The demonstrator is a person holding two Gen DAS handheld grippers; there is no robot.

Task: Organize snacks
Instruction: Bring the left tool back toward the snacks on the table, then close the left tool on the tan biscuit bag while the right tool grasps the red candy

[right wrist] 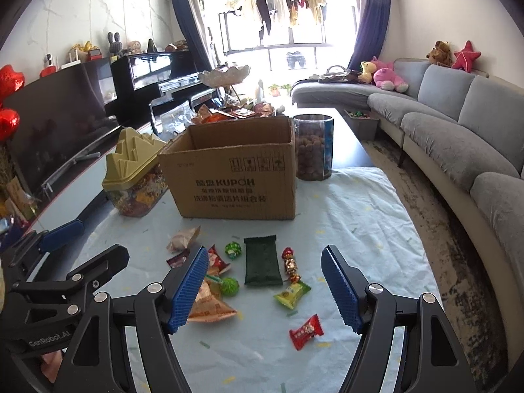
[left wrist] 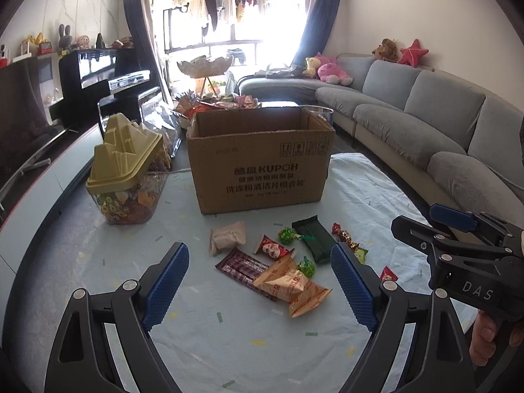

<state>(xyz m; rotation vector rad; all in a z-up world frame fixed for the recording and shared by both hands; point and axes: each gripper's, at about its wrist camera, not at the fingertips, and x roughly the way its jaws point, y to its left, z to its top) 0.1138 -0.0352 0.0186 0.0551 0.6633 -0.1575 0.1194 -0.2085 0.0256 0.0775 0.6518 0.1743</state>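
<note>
An open cardboard box (left wrist: 262, 163) stands on a pale blue cloth (left wrist: 229, 334). In front of it lie loose snacks: a dark green packet (left wrist: 312, 237), an orange packet (left wrist: 288, 281), a purple bar (left wrist: 242, 267), a beige packet (left wrist: 227, 235) and small wrapped candies. My left gripper (left wrist: 260, 247) hangs open above the orange packet and purple bar, holding nothing. My right gripper (right wrist: 266, 250) is open over the dark green packet (right wrist: 262, 262), also empty. A red packet (right wrist: 306, 330) and a yellow-green one (right wrist: 291, 294) lie nearer to it.
A clear jar with a yellow-green lid (left wrist: 127, 170) stands left of the box. A clear cylinder of brown balls (right wrist: 312, 147) stands to the box's right. More snacks are piled behind the box. A grey sofa (left wrist: 425, 114) runs along the right side.
</note>
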